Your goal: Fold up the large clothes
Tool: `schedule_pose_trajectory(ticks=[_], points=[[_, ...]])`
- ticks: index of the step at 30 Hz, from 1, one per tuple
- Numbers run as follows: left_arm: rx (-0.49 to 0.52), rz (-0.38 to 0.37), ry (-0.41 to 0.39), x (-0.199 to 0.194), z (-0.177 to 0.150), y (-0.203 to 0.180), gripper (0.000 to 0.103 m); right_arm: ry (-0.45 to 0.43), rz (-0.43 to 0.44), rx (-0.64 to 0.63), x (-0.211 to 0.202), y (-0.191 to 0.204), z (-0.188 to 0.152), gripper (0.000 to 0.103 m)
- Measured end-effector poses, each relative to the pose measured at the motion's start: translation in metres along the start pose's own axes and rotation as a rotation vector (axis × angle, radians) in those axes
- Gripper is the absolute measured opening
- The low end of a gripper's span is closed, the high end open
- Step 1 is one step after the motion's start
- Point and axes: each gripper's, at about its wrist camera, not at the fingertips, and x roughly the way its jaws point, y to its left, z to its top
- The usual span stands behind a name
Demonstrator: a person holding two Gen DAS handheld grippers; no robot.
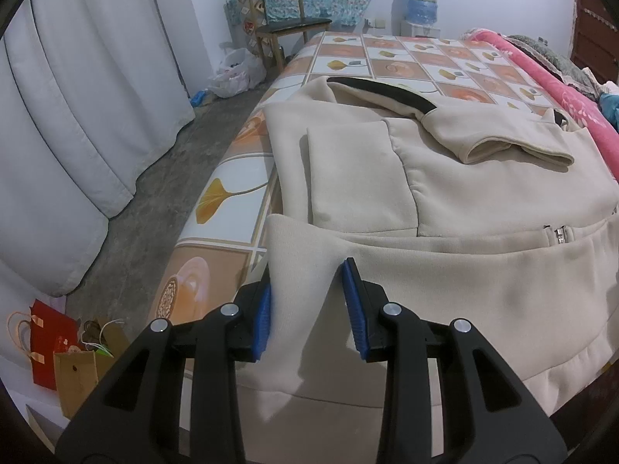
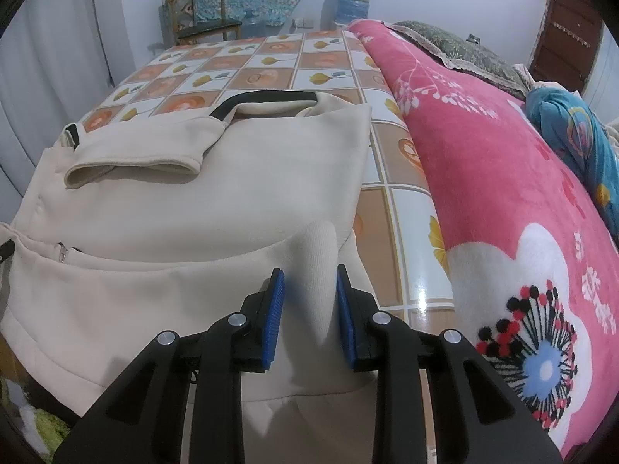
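Note:
A large cream jacket [image 1: 445, 178] with a black-lined collar lies on the tiled-pattern table, sleeves folded over its body; it also shows in the right wrist view [image 2: 216, 193]. Its bottom hem is lifted and folded toward the collar. My left gripper [image 1: 309, 305] has its jaws partly apart with the hem's left corner [image 1: 301, 255] between the blue pads. My right gripper [image 2: 307, 309] has its jaws partly apart with the hem's right corner [image 2: 317, 247] between the pads. A zipper pull [image 1: 559, 236] shows at the fold.
A pink floral blanket [image 2: 503, 193] lies along the table's right side. A wooden chair [image 1: 286, 19] and a water jug [image 1: 423, 0] stand at the far wall. White curtains [image 1: 77, 96] hang left; paper bags [image 1: 65, 355] sit on the floor.

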Motion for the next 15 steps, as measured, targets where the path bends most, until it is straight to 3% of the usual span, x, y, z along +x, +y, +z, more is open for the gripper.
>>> schedule_pose_trajectory(ticks=[13,15], points=[[0.002,0.001,-0.001,-0.0002,0.0,0.0003,0.033,0.001,-0.01,-0.014,0.001,-0.0004,-0.0003,0.026],[0.007,0.003,-0.007,-0.0007,-0.0002,0.0,0.032,-0.005,-0.017,-0.019,0.0002,0.0003,-0.0004,0.021]])
